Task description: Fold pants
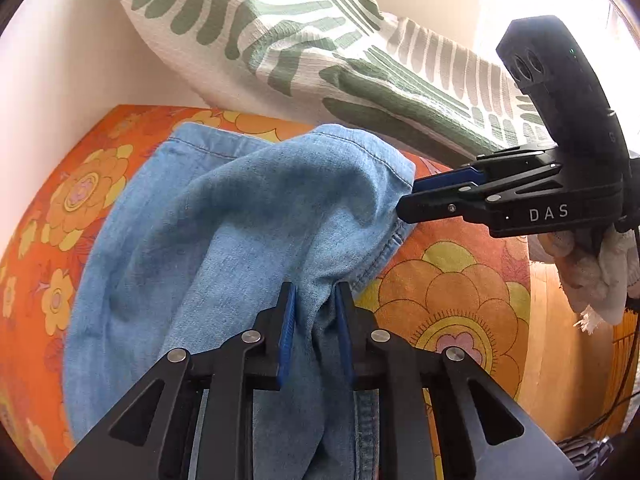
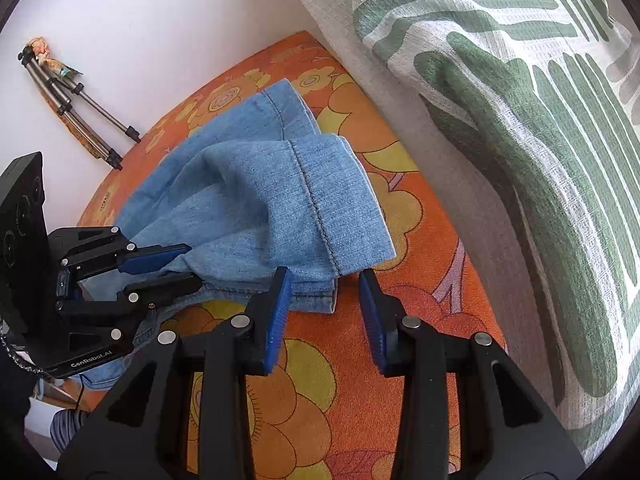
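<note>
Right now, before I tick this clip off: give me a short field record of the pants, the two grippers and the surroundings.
garment: light blue denim pants, bunched, hemmed legs overlapping
surface: orange floral cover
left gripper: shut on a pinch of the denim
right gripper: open at the hem corner, no fabric between the pads
beside the pants: green and white patterned cushion
background: folded tripod against the white wall
fold status: not yet flat or neatly folded
</note>
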`<action>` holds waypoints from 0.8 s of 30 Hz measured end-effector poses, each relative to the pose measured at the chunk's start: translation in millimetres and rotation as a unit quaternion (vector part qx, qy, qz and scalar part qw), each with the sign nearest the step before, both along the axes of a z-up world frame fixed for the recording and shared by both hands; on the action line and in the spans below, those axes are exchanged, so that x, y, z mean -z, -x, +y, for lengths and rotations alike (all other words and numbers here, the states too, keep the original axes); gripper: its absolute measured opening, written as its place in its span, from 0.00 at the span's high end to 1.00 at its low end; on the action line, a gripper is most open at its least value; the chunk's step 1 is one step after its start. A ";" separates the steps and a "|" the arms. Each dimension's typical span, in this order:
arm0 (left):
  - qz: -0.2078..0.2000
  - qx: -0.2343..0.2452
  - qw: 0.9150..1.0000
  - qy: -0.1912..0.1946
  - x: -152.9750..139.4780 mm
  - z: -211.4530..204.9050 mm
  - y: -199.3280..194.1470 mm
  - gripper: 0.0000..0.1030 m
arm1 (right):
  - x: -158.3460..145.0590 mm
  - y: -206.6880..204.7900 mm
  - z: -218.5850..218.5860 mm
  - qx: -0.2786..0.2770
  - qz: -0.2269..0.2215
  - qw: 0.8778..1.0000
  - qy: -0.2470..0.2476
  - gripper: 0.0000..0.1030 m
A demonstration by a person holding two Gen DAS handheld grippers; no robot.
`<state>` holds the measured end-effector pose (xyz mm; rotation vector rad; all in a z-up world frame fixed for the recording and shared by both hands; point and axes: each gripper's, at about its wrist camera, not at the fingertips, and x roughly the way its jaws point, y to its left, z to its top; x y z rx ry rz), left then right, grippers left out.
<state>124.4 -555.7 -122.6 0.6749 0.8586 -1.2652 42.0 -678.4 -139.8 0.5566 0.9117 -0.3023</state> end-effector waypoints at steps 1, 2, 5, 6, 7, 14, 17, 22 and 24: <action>0.000 0.001 1.000 0.001 -0.4 1.2 0.1 0.82 | -0.3 1.4 3.2 -0.005 -0.002 1.000 0.007 0.64; -0.004 0.005 1.000 0.001 -0.5 2.0 2.0 0.83 | 0.6 1.3 6.6 -0.011 -0.002 1.000 0.012 0.64; -0.001 0.009 1.000 -0.003 1.9 1.6 4.5 0.86 | 3.2 -2.1 18.1 -0.029 0.003 0.999 0.034 0.64; 0.001 0.008 1.000 -0.004 2.9 0.8 4.4 0.87 | 2.8 -4.9 22.3 -0.034 0.007 0.998 0.050 0.64; 0.003 0.006 1.000 -0.003 3.4 0.2 3.5 0.87 | 3.0 -8.6 25.8 -0.038 0.013 0.997 0.062 0.68; 0.002 0.013 1.000 0.011 -8.7 9.9 10.3 0.89 | -10.0 -9.5 16.5 -0.025 0.026 0.995 0.092 0.96; -0.019 0.029 0.999 0.007 -10.4 10.6 20.0 0.92 | -20.0 0.5 5.0 -0.011 0.027 0.994 0.108 0.96; -0.018 0.040 0.999 0.000 -3.4 8.0 31.6 0.95 | -26.5 9.6 -10.9 0.021 0.058 0.987 0.150 1.00; -0.017 0.050 0.999 0.001 -1.2 7.3 37.7 0.95 | -24.5 15.6 -19.0 0.028 0.067 0.985 0.154 1.00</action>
